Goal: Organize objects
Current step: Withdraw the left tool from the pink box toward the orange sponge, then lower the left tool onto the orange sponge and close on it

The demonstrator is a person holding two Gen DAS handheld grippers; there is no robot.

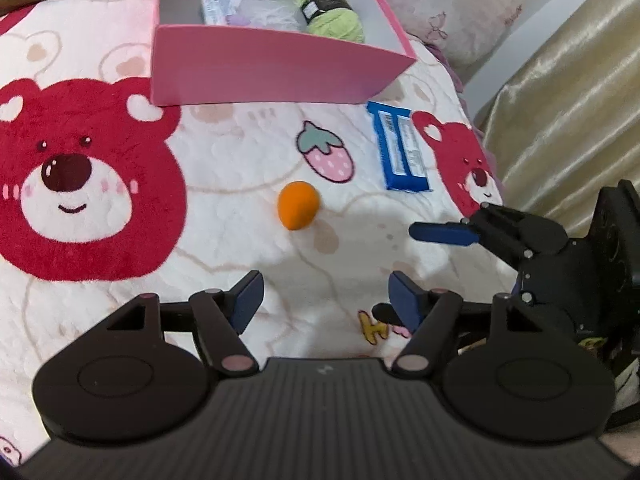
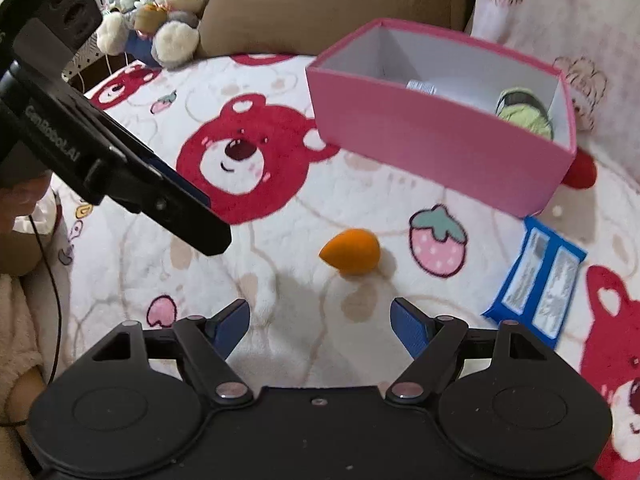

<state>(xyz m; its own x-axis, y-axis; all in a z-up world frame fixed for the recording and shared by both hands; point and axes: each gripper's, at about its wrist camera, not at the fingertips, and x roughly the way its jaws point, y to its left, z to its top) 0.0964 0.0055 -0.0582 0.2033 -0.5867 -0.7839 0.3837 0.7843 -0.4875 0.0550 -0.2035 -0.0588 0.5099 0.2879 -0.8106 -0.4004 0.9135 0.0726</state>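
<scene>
Left gripper point(image 1: 322, 300): you are holding it low over the blanket with its jaws spread wide and nothing between them; the sponge is lying ahead of the gap, apart from both pads.
Right gripper point(image 2: 320, 322): you are holding it the same way, jaws spread and empty, pointing at the sponge from the other side.
Sponge point(image 2: 351, 252): the orange teardrop is resting on its side on the blanket point(image 2: 280, 280), between the two grippers and near the printed strawberry, with its tip pointing left in the right wrist view.
Handling: it is looking light, soft and springy, so it is likely to squash and could squirt out of a hard pinch; the fleece under it is giving no firm backing.
Hold: you are best placed to take it across the fat rounded end, not the tapering tip, closing gently.
Packet point(image 1: 398, 146): the blue flat pack is lying on the blanket just beside the box's near corner; it is looking thin and probably stiff, so its long edges are the likely place to pinch.
Box point(image 1: 276, 68): the pink open box is sitting beyond both items, already holding green yarn point(image 1: 330, 14) and a clear pack.
Progress: two items are waiting outside the box, judging by the layout.
</scene>
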